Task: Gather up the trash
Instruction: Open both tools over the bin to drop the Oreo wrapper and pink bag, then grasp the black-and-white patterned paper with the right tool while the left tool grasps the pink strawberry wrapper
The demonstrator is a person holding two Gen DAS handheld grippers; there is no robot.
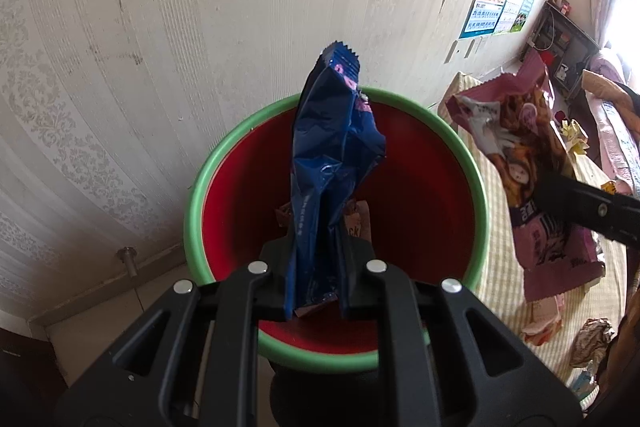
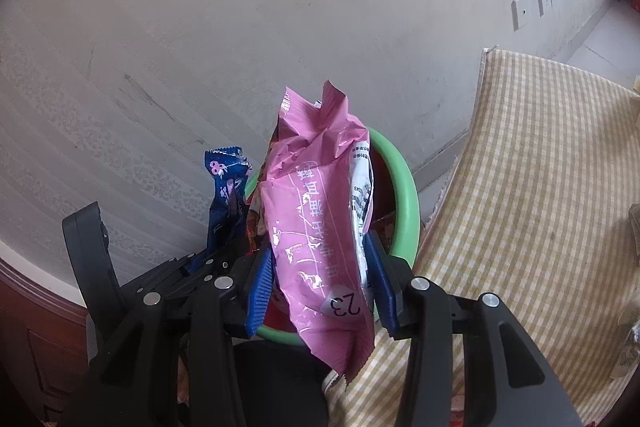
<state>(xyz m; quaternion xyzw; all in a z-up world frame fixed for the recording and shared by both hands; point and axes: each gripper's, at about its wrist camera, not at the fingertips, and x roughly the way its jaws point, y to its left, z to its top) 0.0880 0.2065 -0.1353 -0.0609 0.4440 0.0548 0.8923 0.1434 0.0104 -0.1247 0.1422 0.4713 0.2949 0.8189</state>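
Your left gripper (image 1: 316, 267) clenches the blue wrapper (image 1: 334, 163) over the bin (image 1: 478, 187), your right gripper (image 2: 320, 283) pinches the pink bag (image 2: 316, 227) at its 3 o'clock rim (both light, crinkly, slippery; grip mid-body).

- We hold a crumpled blue wrapper (image 1: 332, 163) upright in our left gripper (image 1: 316, 279), its fingers pressed against both sides of it.
- Directly beneath it sits the red bin (image 1: 420, 187) with a green rim; a brown wrapper (image 1: 358, 223) lies inside.
- To the right, our right gripper (image 1: 560, 195) clamps a pink snack bag (image 1: 516, 155) over the checked cloth (image 1: 504, 279).
- Crumpled paper (image 1: 594, 343) lies on that cloth at the lower right.
- Patterned wallpaper (image 1: 160, 67) fills the background.
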